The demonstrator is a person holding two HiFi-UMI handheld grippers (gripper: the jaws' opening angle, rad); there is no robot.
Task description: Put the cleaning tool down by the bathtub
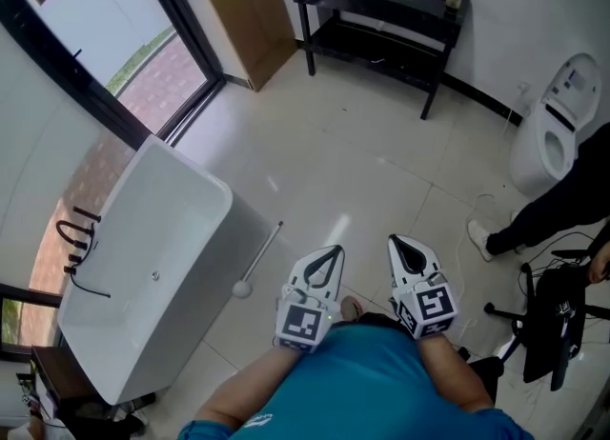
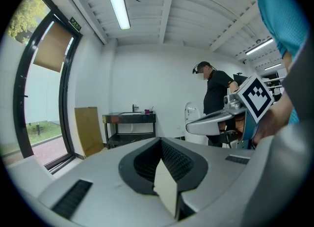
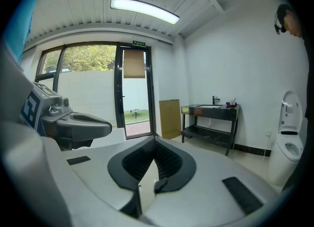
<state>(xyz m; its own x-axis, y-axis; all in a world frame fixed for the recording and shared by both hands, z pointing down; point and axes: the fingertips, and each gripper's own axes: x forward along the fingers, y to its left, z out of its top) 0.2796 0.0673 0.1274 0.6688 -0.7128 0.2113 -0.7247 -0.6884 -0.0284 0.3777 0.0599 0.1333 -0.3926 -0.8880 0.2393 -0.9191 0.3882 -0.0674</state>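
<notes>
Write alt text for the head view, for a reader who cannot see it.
A long-handled cleaning tool rests on the floor beside a white bathtub, while the left gripper and right gripper, both shut and empty, are held side by side nearby. A black sink table and a toilet stand beyond.

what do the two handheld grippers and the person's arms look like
Both the left gripper and the right gripper have pale grey, wedge-shaped plastic shells tapering to a point, with black ribbed pads lining the jaws. Each carries a white cube with black square markers at the rear. No cables show on them. The person wears a teal short-sleeved shirt.
</notes>
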